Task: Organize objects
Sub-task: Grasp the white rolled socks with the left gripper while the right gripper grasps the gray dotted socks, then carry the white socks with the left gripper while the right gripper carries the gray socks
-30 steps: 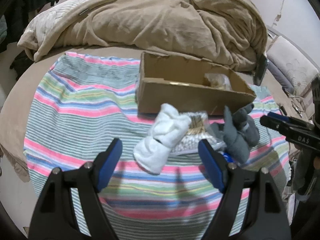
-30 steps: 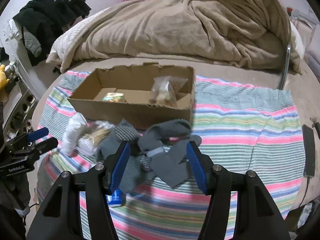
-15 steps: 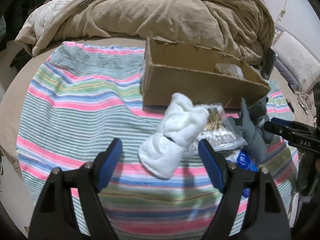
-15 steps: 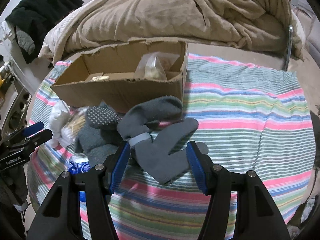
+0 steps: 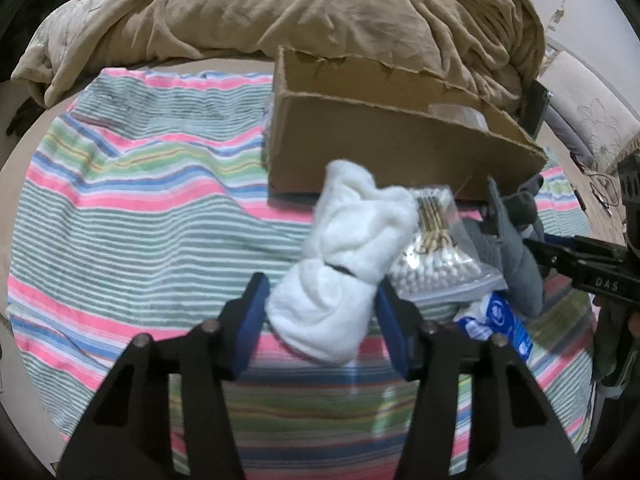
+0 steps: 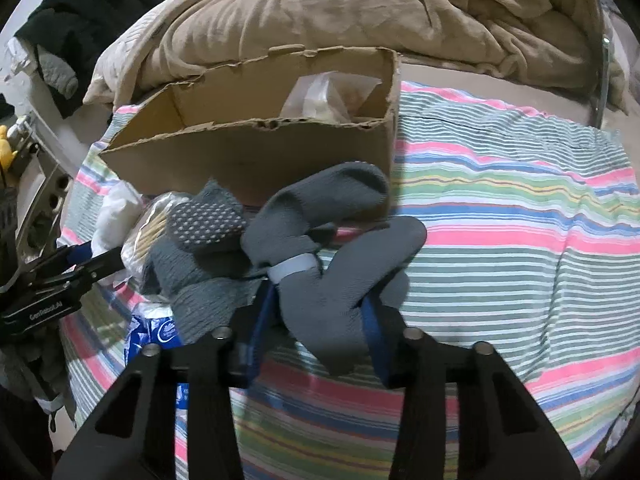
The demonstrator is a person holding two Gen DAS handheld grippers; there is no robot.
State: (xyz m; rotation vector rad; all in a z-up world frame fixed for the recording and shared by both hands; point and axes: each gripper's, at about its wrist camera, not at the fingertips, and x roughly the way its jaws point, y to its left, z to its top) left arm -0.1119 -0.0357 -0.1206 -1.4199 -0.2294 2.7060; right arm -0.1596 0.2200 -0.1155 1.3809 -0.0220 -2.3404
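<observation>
Left claw [image 5: 320, 312] has its blue pads [image 5: 253, 320] against both sides of the white sock bundle [image 5: 344, 260], clamped on its lower end; bundle is tied with a dark band and lies on the striped cloth [image 5: 140, 208] on the bed, its upper end just in front of the cardboard box [image 5: 380, 148]. Right of the bundle, touching it, a clear bag of cotton swabs [image 5: 434, 256]; below that a blue-white packet [image 5: 496, 316]. Right claw [image 6: 320, 320] is closed on the grey sock pair [image 6: 336, 264], pads pressing the lower fold from both sides; the pair has a pale band round its middle and its toe end reaches the box front [image 6: 248, 160]. A second grey sock with white grip dots [image 6: 204, 224] sits just left, touching the pair, partly over the swab bag [image 6: 150, 228]. Blue packet [image 6: 156, 332] pokes out under the grey socks. Box is open on top with a clear plastic bag [image 6: 324, 96] inside at its right end. Tan comforter [image 6: 360, 12] heaped behind the box. Dark clothes [image 6: 88, 4] piled at far left in right view. Left claw tip [image 6: 92, 260] visible at left edge of right view, white bundle [image 6: 116, 208] beside it.
</observation>
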